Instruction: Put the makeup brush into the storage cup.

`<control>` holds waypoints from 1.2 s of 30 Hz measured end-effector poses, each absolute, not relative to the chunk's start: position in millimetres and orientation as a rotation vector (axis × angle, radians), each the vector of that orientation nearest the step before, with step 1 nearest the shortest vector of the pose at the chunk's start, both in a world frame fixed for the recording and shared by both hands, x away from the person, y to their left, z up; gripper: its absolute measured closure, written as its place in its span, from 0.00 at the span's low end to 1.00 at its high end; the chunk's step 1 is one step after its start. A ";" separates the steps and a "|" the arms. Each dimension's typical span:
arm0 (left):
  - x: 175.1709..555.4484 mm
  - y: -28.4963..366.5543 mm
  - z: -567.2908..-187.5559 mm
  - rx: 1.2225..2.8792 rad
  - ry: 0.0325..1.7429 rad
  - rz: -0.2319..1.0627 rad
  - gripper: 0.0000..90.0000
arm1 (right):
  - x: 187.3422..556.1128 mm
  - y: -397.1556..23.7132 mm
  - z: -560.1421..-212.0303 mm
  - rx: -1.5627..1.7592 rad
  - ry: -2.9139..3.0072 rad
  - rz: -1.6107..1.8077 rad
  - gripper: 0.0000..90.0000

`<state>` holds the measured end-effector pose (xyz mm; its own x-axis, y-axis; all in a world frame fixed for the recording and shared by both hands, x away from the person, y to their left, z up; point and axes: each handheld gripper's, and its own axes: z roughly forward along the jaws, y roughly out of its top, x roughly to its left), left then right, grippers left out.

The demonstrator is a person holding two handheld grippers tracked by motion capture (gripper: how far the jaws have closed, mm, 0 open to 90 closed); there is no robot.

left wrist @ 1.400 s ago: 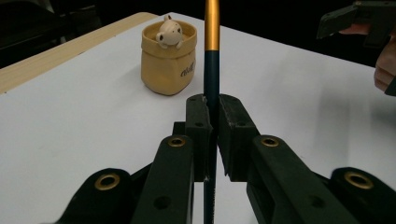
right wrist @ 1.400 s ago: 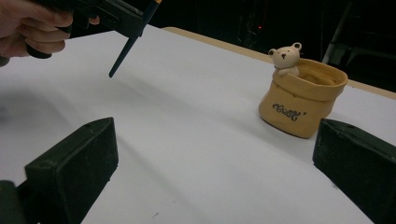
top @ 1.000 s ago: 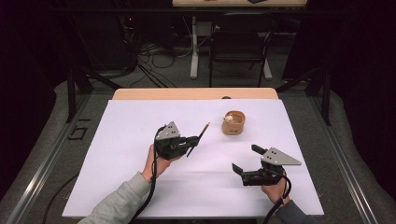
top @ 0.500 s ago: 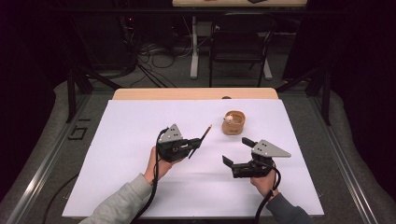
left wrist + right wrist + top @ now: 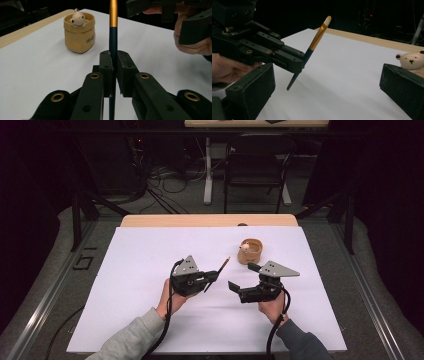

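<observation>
The brush [image 5: 220, 270] is clamped mid-handle by the left gripper [image 5: 212, 276] above the white sheet [image 5: 140, 265], near the bear pot [image 5: 249, 251]. In the left gripper view its jaws pinch the handle. In the right gripper view, the right gripper [image 5: 327, 87] gapes empty beside it, so a handover looks next: close on the shaft.

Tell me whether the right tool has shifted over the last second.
Yes. The right tool has moved left across the white sheet, closer to the small tan pot with the bear figure and the left tool.
</observation>
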<state>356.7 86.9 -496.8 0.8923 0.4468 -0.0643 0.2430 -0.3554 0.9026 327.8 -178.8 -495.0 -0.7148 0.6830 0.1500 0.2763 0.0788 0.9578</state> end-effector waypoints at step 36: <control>352.7 78.5 -501.1 1.984 0.496 0.191 1.00 | 331.8 -147.2 -480.5 0.957 2.042 1.721 0.99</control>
